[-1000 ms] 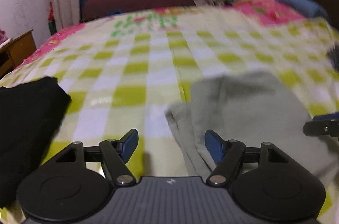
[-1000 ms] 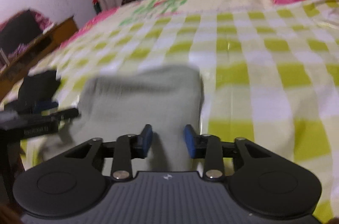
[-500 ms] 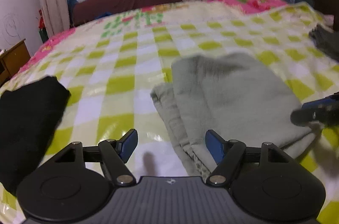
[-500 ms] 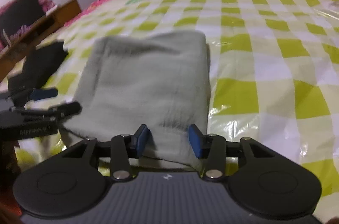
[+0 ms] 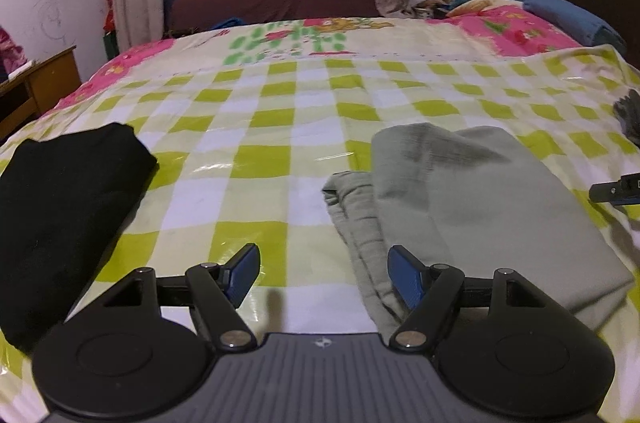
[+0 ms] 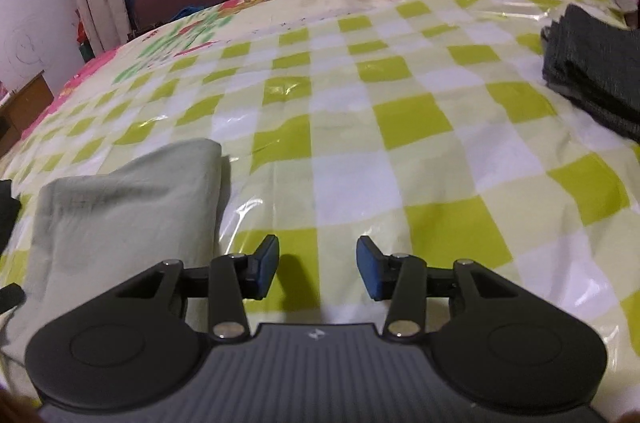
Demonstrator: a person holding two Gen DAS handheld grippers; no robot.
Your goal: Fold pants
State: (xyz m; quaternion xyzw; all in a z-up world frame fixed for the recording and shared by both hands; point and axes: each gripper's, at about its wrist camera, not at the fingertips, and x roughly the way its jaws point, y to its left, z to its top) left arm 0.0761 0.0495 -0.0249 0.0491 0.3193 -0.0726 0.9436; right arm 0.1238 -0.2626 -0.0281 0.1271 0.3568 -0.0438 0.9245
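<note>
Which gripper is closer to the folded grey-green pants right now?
Left. The left gripper hovers open at the near-left edge of the grey-green pants, one finger over the cloth. The right gripper, also open, is over bare checked sheet, pants off to its left.

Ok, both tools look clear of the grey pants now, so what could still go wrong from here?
1. The folded grey-green cotton pants show loose layers sticking out along their left edge, beside the open left tool; a brush there could undo the fold.
2. The glossy green-checked plastic sheet looks slippery, so the stack may slide if nudged.
3. The open right tool faces the dark grey folded garment; it could snag that.
</note>
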